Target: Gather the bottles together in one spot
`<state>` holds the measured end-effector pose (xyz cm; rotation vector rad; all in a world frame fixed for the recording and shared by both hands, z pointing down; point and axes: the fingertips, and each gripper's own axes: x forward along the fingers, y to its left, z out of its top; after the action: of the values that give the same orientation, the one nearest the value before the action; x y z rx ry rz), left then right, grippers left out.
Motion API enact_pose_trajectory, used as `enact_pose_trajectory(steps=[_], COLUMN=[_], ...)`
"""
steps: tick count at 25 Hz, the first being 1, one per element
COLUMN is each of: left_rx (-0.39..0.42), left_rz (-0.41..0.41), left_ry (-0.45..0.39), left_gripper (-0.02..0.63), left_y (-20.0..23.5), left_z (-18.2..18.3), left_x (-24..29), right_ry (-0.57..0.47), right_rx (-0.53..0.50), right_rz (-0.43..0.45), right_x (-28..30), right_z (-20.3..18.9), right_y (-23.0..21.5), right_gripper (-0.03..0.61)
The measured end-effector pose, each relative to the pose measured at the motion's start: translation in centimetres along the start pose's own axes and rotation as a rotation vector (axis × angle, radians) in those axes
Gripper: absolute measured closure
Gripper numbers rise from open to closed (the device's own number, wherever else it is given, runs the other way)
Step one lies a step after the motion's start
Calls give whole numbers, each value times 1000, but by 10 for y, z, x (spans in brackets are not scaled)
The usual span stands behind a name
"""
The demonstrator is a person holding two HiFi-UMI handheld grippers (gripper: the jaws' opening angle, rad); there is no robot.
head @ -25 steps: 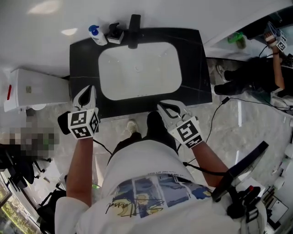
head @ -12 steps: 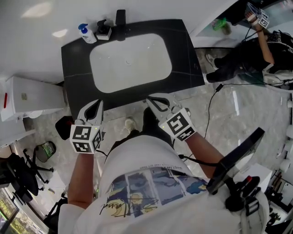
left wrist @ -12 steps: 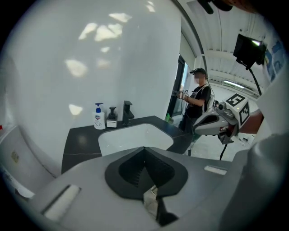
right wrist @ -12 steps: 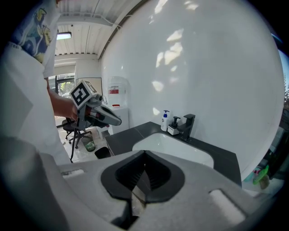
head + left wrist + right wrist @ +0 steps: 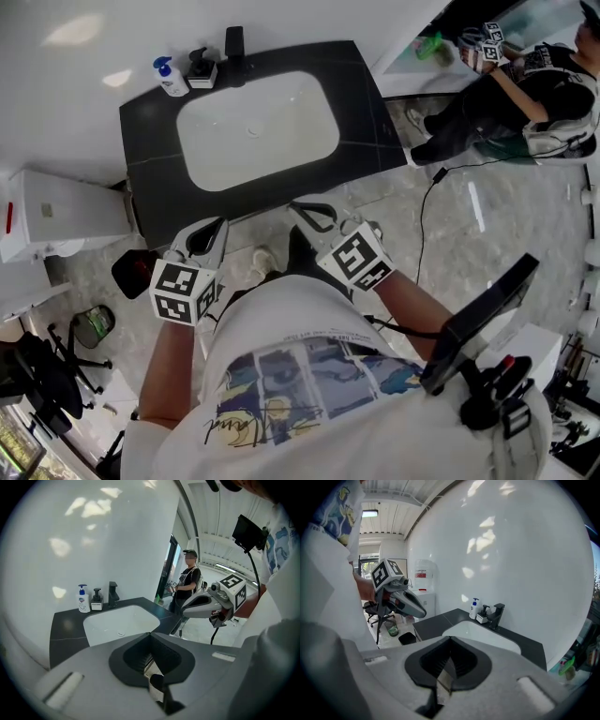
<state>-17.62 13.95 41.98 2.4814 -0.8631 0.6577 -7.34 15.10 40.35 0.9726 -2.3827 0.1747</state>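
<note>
Two bottles stand together at the back left corner of the black counter (image 5: 366,112): a white pump bottle with a blue cap (image 5: 171,78) and a small white dispenser with a black pump (image 5: 201,70). Both also show in the left gripper view, the white pump bottle (image 5: 83,599) beside the dispenser (image 5: 96,600). My left gripper (image 5: 208,236) hangs shut and empty in front of the counter's front edge, over the floor. My right gripper (image 5: 314,212) is also shut and empty, just short of that front edge. Neither gripper touches a bottle.
A white basin (image 5: 258,127) fills the counter's middle, with a black faucet (image 5: 234,42) behind it. A white cabinet (image 5: 56,211) and a black bin (image 5: 131,272) stand to the left. A seated person (image 5: 506,94) and a green bottle (image 5: 429,45) are at the upper right.
Both grippers have drawn back from the counter's front edge toward my body, and the counter has slid up and left in the head view. Both stay shut.
</note>
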Motion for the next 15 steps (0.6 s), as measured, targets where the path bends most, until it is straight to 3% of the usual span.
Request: enact_pose_trajectory(steps=[15], left_rx=[18], left_rz=[-30], left_ry=[6], left_gripper=[612], left_y=[-4], left_z=[-1], left_x=[-15], right_ry=[10], right_rx=[-60], right_rz=[-8], right_x=[-1], right_z=[18], right_y=[16], right_gripper=[577])
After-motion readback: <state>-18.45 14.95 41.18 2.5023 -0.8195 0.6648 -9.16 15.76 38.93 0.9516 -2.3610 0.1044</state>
